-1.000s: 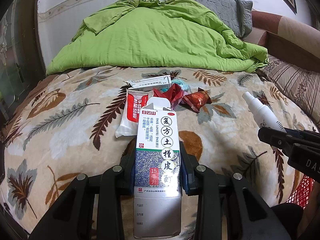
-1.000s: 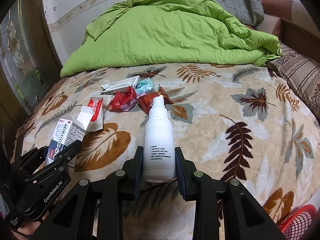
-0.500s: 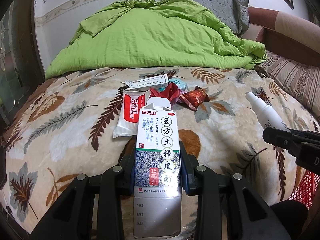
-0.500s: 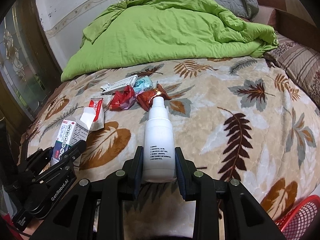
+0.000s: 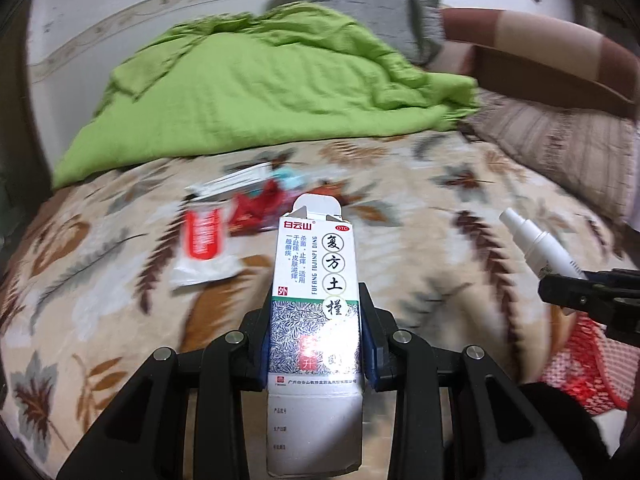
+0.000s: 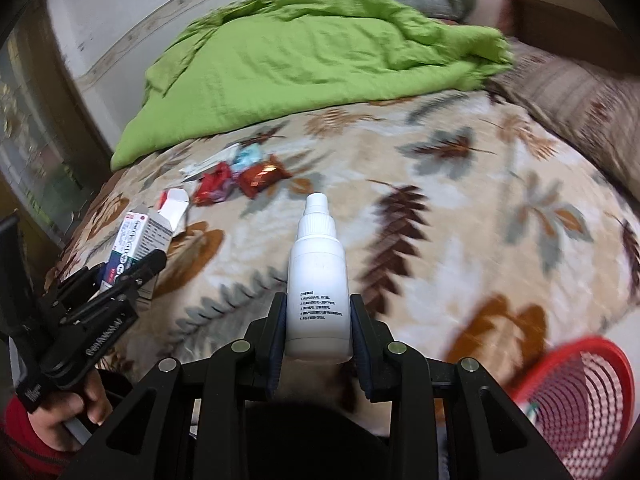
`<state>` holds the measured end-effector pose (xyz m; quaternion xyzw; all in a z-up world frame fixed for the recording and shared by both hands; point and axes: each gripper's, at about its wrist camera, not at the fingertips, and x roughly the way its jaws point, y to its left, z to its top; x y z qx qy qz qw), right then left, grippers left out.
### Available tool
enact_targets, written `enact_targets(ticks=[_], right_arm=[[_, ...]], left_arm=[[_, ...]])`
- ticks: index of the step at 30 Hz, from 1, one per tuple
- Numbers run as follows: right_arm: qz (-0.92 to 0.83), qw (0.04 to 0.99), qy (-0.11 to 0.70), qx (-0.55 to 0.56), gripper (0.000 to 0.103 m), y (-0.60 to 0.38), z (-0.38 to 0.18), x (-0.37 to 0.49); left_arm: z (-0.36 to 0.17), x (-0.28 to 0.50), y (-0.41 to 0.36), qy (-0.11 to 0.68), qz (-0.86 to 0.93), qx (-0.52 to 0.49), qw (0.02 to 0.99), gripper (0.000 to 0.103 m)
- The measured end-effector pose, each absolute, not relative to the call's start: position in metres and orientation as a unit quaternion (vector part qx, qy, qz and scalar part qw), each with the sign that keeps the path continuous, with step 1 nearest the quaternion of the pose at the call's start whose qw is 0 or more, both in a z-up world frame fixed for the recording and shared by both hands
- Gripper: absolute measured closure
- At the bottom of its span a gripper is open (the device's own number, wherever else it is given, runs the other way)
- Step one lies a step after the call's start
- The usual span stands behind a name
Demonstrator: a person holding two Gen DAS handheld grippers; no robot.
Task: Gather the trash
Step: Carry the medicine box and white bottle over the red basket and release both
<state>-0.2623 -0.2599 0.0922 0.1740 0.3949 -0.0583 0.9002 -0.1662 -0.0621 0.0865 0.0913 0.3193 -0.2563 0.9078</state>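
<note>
Here the left gripper (image 5: 316, 344) clamps a carton (image 5: 314, 280) marked "OTC" – right gripper (image 6: 318, 332) clamps a white bottle (image 6: 316, 280), print probably unreadable.

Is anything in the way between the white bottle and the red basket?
Nothing visible. The right gripper holds the white bottle above the leafy blanket; the red basket sits low to its right with only open space between.

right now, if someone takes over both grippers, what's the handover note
Left gripper: shut on the white cardboard medicine box.
Right gripper: shut on the white plastic spray bottle.
Red mesh basket: beside the bed, low on the right; neither item is in it yet.
Left on the leaf-print blanket: red foil wrappers, a red-and-white pouch, a flat white box.
</note>
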Motion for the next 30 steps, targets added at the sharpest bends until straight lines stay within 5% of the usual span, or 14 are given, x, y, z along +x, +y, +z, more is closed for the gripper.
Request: enact_targets(ticks=[21,25,30], right_arm=[[-0.255,0.837,0.384,0.296,0.07,-0.401,0.088,-0.449],[-0.275,0.825,0.39,0.304,0.058,-0.406,0.082,-0.459],[-0.273,0.834,0.374,0.299,0.056,-0.405,0.091,-0.457]], left_arm=[[0.112,-0.309,-0.263,0.369,-0.569,0.183,0.712,0.07],[0.102,-0.322,-0.278,0.388,-0.582,0.194,0.688,0.043],[0.113,-0.318,-0.265,0.375,-0.573,0.184,0.705,0.042]])
